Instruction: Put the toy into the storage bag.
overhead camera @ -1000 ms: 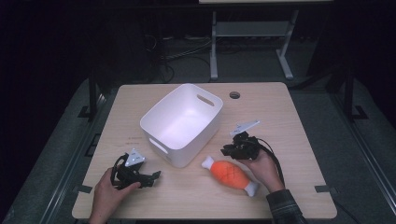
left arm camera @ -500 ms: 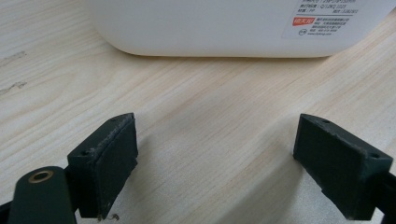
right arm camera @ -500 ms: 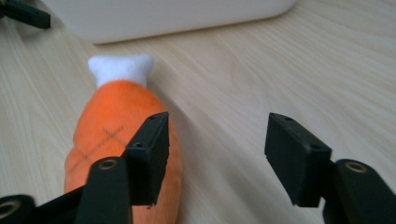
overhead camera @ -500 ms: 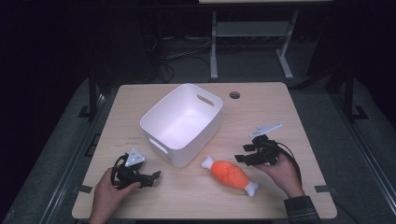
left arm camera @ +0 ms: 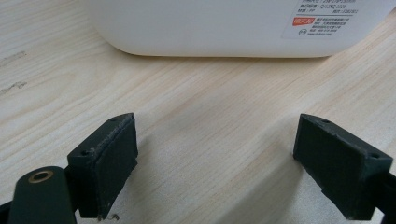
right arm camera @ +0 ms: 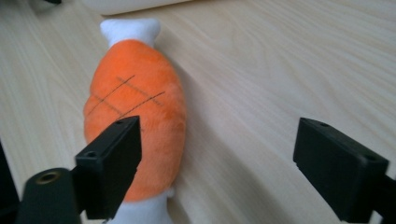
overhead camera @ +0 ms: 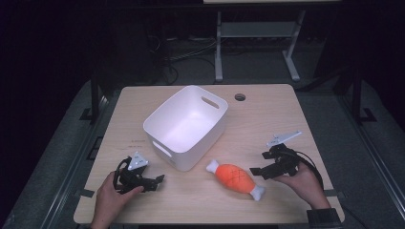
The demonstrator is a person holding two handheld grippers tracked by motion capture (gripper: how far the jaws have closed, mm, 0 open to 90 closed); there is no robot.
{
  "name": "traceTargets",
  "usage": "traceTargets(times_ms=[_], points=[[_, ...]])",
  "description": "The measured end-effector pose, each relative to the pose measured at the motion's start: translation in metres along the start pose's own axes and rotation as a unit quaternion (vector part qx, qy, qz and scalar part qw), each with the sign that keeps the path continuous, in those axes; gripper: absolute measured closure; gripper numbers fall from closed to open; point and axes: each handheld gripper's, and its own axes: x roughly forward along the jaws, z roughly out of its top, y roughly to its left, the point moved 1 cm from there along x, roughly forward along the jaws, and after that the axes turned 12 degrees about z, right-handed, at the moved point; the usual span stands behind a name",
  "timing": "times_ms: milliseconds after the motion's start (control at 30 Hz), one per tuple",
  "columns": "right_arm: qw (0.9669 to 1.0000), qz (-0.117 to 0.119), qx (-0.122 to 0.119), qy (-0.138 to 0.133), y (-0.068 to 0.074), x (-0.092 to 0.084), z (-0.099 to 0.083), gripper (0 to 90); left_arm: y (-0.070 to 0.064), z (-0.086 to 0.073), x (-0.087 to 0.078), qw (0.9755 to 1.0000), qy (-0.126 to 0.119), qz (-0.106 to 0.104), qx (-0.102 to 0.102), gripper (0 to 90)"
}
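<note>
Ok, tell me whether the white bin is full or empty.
Empty. From the high view, the white bin shows only its bare white floor; the orange plush drumstick lies outside on the table.

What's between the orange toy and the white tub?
Nothing: the high view shows bare wood of the table between the orange toy and the white tub.

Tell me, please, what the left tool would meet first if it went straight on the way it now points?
Most likely the white bin: past the open left tool lies bare table, then the bin's near wall straight ahead.
</note>
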Motion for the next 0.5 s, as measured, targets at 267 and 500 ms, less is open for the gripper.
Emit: traceTargets(times_ms=[267, 500], points=[[0.9998, 0.000, -0.006, 0.016, 0.007, 0.000, -0.005, 8.0, 0.000, 0.000, 0.000, 1.0000, 0.000, 0.000, 0.000, 12.8], [0.9994, 0.009, -0.021, 0.024, 0.012, 0.000, -0.007, 2.4, 0.000, 0.000, 0.000, 1.0000, 0.001, 0.000, 0.002, 12.8]])
